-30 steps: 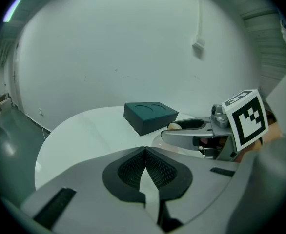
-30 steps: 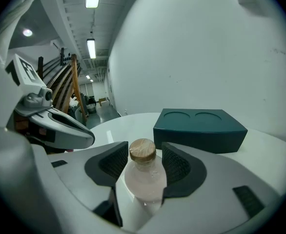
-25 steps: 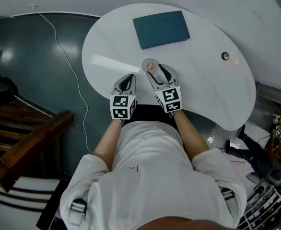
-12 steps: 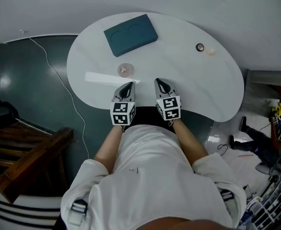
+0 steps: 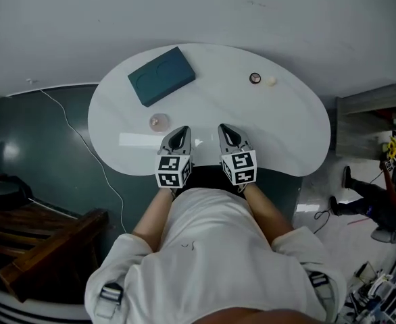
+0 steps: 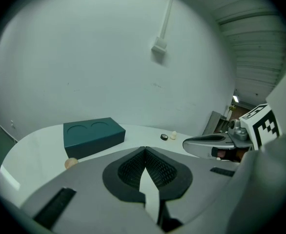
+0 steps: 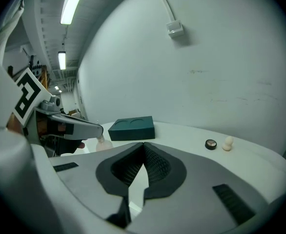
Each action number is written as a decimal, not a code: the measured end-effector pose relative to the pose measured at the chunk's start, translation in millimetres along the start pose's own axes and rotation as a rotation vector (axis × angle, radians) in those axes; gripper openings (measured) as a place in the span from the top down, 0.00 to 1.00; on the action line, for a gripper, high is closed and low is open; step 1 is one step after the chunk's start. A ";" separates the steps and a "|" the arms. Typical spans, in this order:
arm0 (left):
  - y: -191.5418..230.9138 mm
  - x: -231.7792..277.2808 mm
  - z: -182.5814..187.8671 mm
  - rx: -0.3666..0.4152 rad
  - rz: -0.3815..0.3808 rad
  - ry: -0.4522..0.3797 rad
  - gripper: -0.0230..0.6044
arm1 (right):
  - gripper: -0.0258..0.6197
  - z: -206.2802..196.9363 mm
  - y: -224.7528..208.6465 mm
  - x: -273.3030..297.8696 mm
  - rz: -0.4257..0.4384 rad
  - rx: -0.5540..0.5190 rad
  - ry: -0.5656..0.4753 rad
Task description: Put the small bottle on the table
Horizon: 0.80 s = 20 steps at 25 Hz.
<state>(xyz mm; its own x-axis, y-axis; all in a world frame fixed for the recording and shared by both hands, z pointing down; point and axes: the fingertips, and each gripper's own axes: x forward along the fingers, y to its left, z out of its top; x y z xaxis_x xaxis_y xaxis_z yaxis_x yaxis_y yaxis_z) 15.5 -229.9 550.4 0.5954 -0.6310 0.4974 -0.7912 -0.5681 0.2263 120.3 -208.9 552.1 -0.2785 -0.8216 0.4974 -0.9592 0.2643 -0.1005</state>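
Now both grippers are side by side over the near edge of the white kidney-shaped worktop (image 5: 286,137). On the left gripper (image 5: 179,131) the fingers (image 6: 128,168) are pressed together at the tips, and nothing is between them. The right gripper (image 5: 226,128) looks the same from here: its fingers (image 7: 158,165) are closed tight and they are empty.

The small clear bottle with a pale pinkish cap (image 5: 159,121) stands upright on the worktop. It is a little ahead of the left fingers and to their left, apart from them, and neither gripper touches it.

Further ahead of the left fingers, beyond the bottle, the dark teal rectangular box with two round hollows in its top (image 5: 161,75) lies flat.

Ahead of the right fingers and to their right, well apart from them, I see the small round dark compact (image 5: 255,78). The cream egg-shaped piece (image 5: 271,81) is just beside it, and both are near the far edge of the worktop.
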 end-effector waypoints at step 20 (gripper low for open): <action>-64.2 -51.8 159.2 0.169 0.009 -0.383 0.94 | 0.96 149.8 -19.6 -82.8 -0.046 -0.121 -0.347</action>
<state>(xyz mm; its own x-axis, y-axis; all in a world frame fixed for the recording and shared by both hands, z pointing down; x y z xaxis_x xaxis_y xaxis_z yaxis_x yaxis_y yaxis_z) 57.7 -244.8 376.8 0.6228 -0.7690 0.1441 -0.7815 -0.6203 0.0673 154.9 -221.8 383.8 -0.2554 -0.9508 0.1752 -0.9641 0.2642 0.0280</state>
